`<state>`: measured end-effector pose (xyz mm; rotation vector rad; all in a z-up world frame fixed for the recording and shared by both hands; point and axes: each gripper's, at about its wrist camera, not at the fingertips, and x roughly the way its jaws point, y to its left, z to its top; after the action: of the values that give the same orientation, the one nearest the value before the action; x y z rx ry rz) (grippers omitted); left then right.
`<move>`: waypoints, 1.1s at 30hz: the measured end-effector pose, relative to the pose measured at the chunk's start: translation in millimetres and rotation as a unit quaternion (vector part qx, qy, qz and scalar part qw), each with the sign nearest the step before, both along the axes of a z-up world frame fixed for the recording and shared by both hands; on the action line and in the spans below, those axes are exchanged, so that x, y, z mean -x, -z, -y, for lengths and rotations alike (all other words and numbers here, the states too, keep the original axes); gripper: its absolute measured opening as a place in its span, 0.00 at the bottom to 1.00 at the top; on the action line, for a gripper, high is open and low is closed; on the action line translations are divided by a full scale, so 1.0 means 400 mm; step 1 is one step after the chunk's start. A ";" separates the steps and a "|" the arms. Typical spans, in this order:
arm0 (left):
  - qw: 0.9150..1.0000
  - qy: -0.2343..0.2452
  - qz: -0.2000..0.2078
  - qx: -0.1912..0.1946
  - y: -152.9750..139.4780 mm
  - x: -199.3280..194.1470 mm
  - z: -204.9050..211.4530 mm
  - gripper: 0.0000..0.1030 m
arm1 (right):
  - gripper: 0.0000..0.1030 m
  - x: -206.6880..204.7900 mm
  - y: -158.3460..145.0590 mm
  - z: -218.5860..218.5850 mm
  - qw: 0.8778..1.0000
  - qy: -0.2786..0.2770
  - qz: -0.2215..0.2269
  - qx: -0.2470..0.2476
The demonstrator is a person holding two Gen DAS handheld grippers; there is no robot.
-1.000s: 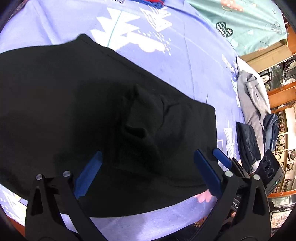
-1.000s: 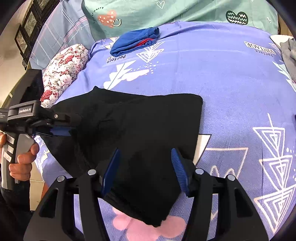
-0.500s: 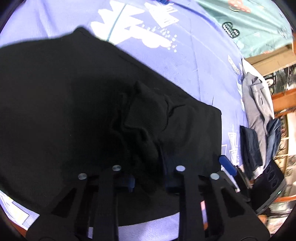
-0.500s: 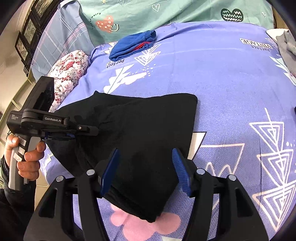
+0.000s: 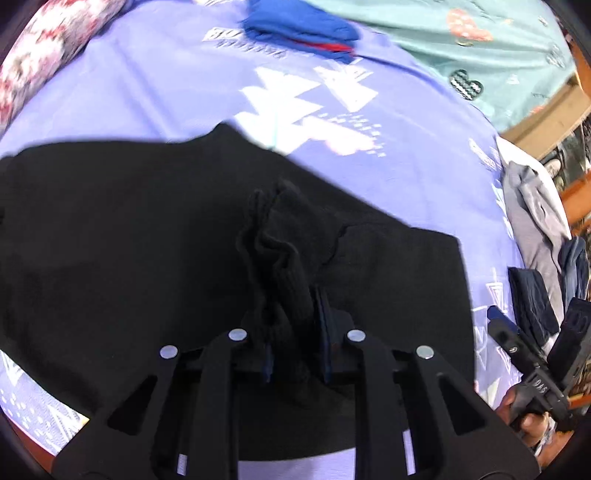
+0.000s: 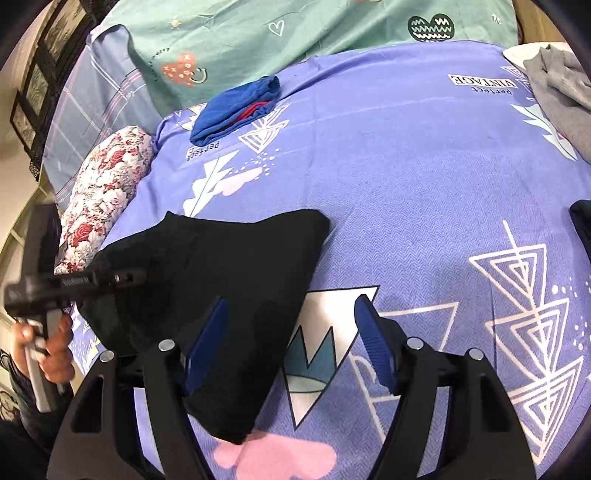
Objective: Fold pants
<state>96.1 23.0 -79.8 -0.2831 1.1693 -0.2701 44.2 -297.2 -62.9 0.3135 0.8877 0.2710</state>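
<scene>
The black pants (image 5: 122, 236) lie folded on the purple bedspread (image 5: 406, 173). My left gripper (image 5: 293, 332) is shut on a bunched ridge of the black fabric and lifts it slightly. In the right wrist view the pants (image 6: 236, 266) lie at lower left, and my right gripper (image 6: 291, 343) is open and empty, hovering over their right edge. The left gripper (image 6: 122, 277) also shows there, blurred, held in a hand at the pants' left side. The right gripper (image 5: 506, 328) shows at the far right of the left wrist view.
A folded blue garment (image 6: 236, 107) lies at the bed's far side near a teal pillow (image 6: 295, 33). A floral bolster (image 6: 103, 195) lies on the left. Grey clothes (image 6: 557, 88) and dark folded clothes (image 5: 532, 302) are piled at the right edge.
My left gripper closed on the black fabric and pulled it up and back. My right gripper drew back to the right, off the pants, still open.
</scene>
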 end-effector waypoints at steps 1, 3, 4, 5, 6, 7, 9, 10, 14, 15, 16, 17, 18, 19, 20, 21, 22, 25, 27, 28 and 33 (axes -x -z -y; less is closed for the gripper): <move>1.000 -0.005 -0.010 0.017 0.011 0.000 -0.009 0.21 | 0.69 -0.003 0.000 -0.001 1.000 -0.002 -0.001 0.000; 0.999 -0.012 -0.016 0.028 0.026 0.000 -0.042 0.45 | 0.69 -0.019 -0.005 -0.015 1.000 -0.013 -0.001 0.005; 1.000 -0.015 -0.017 0.019 0.035 -0.003 -0.048 0.54 | 0.63 -0.027 -0.010 -0.024 1.000 -0.021 0.002 0.007; 0.999 -0.017 -0.019 0.019 0.042 -0.004 -0.056 0.58 | 0.55 -0.039 -0.017 -0.034 0.999 -0.033 0.008 0.006; 0.999 -0.018 -0.020 0.025 0.043 -0.005 -0.060 0.59 | 0.32 -0.053 -0.022 -0.045 0.999 -0.045 0.008 0.003; 0.999 -0.019 -0.022 0.035 0.039 -0.004 -0.067 0.62 | 0.23 -0.071 -0.026 -0.056 0.999 -0.054 0.005 -0.001; 0.998 -0.026 -0.025 0.048 0.027 -0.004 -0.084 0.75 | 0.16 -0.104 -0.032 -0.070 0.998 -0.058 0.005 0.007; 0.998 -0.034 -0.022 0.049 0.023 -0.004 -0.091 0.75 | 0.15 -0.126 -0.033 -0.076 0.998 -0.056 0.004 0.016; 0.998 -0.046 -0.005 0.052 0.001 -0.004 -0.119 0.80 | 0.14 -0.202 0.005 -0.077 0.998 -0.032 -0.030 0.049; 0.997 -0.048 -0.008 0.053 0.003 -0.005 -0.122 0.80 | 0.14 -0.218 0.024 -0.081 0.997 -0.030 -0.043 0.057; 0.997 -0.051 -0.014 0.056 0.008 -0.005 -0.125 0.80 | 0.13 -0.229 0.044 -0.084 0.996 -0.032 -0.055 0.064; 0.997 -0.051 -0.018 0.060 0.014 -0.008 -0.125 0.80 | 0.11 -0.233 0.056 -0.091 0.995 -0.035 -0.052 0.073; 0.996 -0.050 -0.023 0.063 0.021 -0.011 -0.124 0.80 | 0.11 -0.230 0.056 -0.094 0.995 -0.036 -0.046 0.078; 0.996 -0.048 -0.028 0.065 0.029 -0.014 -0.121 0.80 | 0.14 -0.223 0.049 -0.093 0.996 -0.034 -0.046 0.075; 0.996 -0.047 -0.029 0.064 0.034 -0.015 -0.119 0.80 | 0.14 -0.212 0.041 -0.086 0.996 -0.032 -0.047 0.066; 0.997 -0.044 -0.028 0.058 0.036 -0.017 -0.115 0.80 | 0.14 -0.197 0.031 -0.079 0.997 -0.032 -0.045 0.055; 0.997 -0.043 -0.027 0.056 0.039 -0.019 -0.112 0.80 | 0.14 -0.167 0.010 -0.072 0.998 -0.035 -0.035 0.047; 0.997 -0.041 -0.026 0.059 0.041 -0.024 -0.111 0.80 | 0.16 -0.078 -0.018 -0.073 0.997 -0.067 -0.022 0.038; 0.997 -0.040 -0.027 0.059 0.045 -0.028 -0.108 0.80 | 0.16 -0.040 -0.008 -0.090 0.994 -0.090 -0.035 0.046; 0.997 -0.040 -0.026 0.058 0.046 -0.028 -0.107 0.80 | 0.16 -0.025 0.007 -0.101 0.992 -0.100 -0.045 0.055; 0.997 -0.041 -0.026 0.053 0.042 -0.029 -0.097 0.80 | 0.23 0.000 0.035 -0.114 0.992 -0.103 -0.058 0.052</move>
<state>107.6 61.7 -96.5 -0.4331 1.1943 -0.2541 44.3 -251.4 -76.9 0.1413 1.0468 0.3980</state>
